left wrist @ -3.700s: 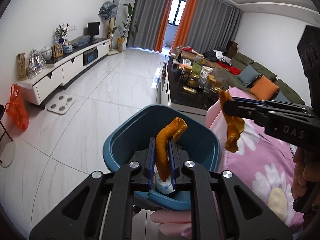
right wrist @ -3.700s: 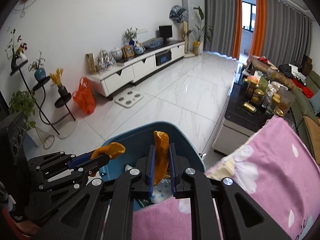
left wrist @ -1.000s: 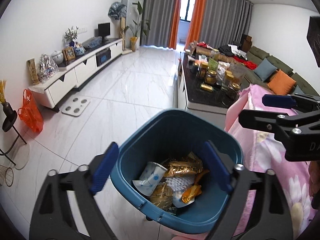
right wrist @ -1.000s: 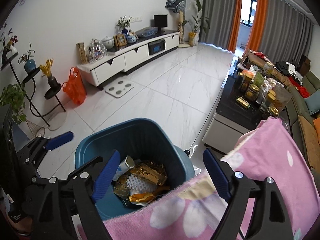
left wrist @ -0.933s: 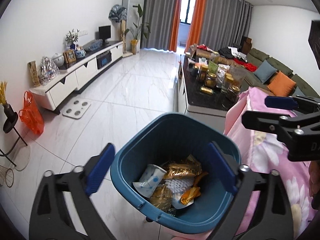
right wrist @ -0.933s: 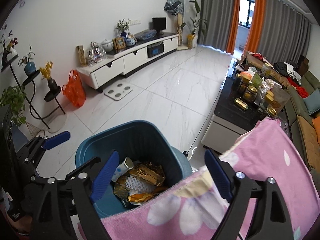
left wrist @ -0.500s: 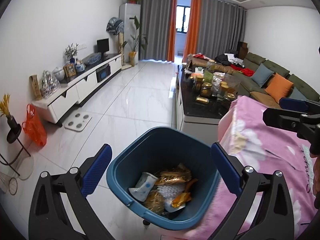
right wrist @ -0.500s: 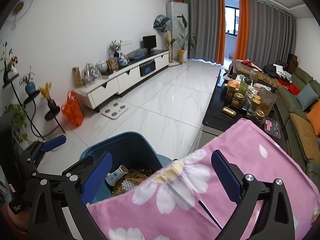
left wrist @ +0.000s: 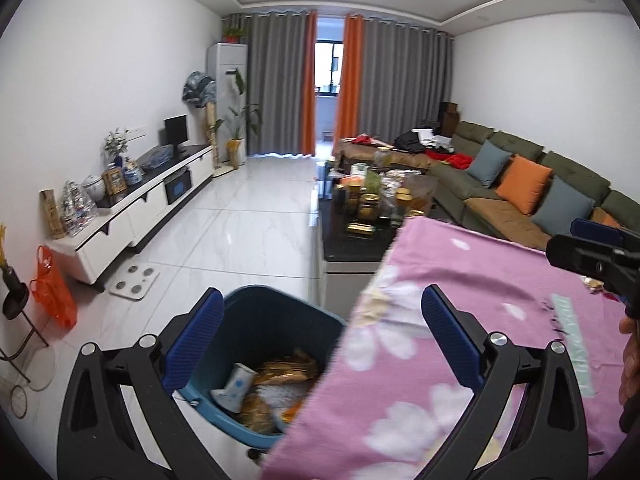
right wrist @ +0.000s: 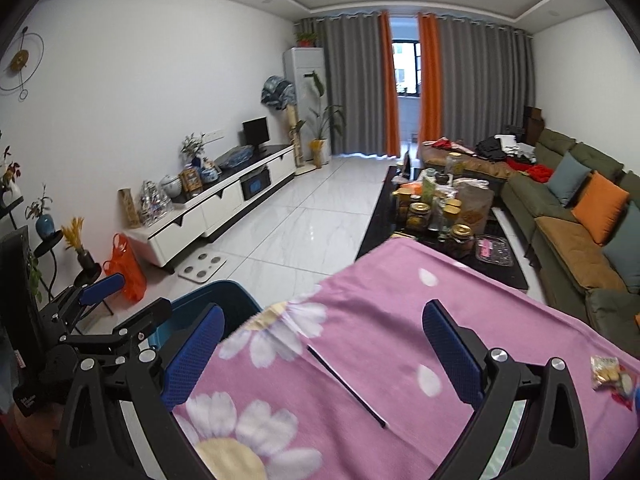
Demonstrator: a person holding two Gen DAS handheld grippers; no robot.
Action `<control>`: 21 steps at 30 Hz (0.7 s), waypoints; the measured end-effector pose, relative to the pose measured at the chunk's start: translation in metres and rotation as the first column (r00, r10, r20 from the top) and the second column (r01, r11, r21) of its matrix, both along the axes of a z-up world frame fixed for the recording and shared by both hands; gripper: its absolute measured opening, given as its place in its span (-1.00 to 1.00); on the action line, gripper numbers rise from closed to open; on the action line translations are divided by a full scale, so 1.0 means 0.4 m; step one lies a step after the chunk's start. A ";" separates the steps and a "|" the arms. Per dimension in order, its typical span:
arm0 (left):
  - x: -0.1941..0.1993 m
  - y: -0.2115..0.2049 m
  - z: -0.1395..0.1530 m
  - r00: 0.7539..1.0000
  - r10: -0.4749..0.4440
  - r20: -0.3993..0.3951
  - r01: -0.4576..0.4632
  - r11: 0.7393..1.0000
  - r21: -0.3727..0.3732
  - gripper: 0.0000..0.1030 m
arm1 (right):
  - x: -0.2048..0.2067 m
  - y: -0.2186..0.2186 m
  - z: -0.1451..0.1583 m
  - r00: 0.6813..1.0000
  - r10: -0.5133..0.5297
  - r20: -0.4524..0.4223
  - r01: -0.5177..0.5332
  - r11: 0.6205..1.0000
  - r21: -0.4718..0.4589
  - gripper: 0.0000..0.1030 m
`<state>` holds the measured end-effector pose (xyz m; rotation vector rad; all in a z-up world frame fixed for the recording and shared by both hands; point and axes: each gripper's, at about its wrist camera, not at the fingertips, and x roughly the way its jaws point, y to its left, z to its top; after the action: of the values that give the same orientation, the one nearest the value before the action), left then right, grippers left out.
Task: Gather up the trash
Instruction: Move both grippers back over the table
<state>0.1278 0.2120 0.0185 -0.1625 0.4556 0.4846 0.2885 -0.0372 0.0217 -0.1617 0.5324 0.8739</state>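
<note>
A dark teal bin [left wrist: 276, 320] stands on the floor beside the pink flowered tablecloth [left wrist: 460, 320], with a paper cup [left wrist: 236, 384], gold wrappers and orange peel inside. My left gripper [left wrist: 320, 344] hangs open above the bin's right rim and the cloth's edge, nothing between its pads. My right gripper [right wrist: 320, 352] is open over the cloth [right wrist: 380, 340], empty. A small snack wrapper [right wrist: 606, 372] lies on the cloth at the far right, beside the right gripper. In the right wrist view the bin [right wrist: 208, 304] shows only as a rim at the left, behind the left gripper [right wrist: 124, 296].
A thin dark strip [right wrist: 344, 384] lies on the cloth between my right fingers. A black coffee table [left wrist: 360, 224] crowded with jars stands beyond the cloth. A green sofa [left wrist: 520, 192] runs along the right, a white TV cabinet [left wrist: 132, 212] along the left, and white tiled floor between.
Both grippers have risen and swung right, from over the bin to over the pink cloth. Their jaws widened slightly. The peel they held earlier lies in the bin.
</note>
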 end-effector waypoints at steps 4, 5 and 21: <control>0.008 -0.079 0.017 0.998 -0.057 0.015 0.056 0.998 0.018 0.89 | -0.009 -0.093 -0.002 0.998 -0.065 0.004 0.065 0.998 0.025 0.86; 0.006 -0.103 0.023 0.997 -0.070 0.021 0.069 0.997 0.023 0.89 | -0.013 -0.109 -0.003 0.997 -0.080 0.006 0.080 0.996 0.031 0.86; -0.006 -0.330 0.052 0.957 -0.281 0.069 0.279 0.960 0.034 0.89 | -0.116 -0.475 -0.046 0.918 -0.394 0.049 0.388 0.916 0.099 0.86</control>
<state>0.1254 0.0801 0.0393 -0.0903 0.3936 0.2043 0.2420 -0.2271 0.0033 -0.0018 0.4414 0.4957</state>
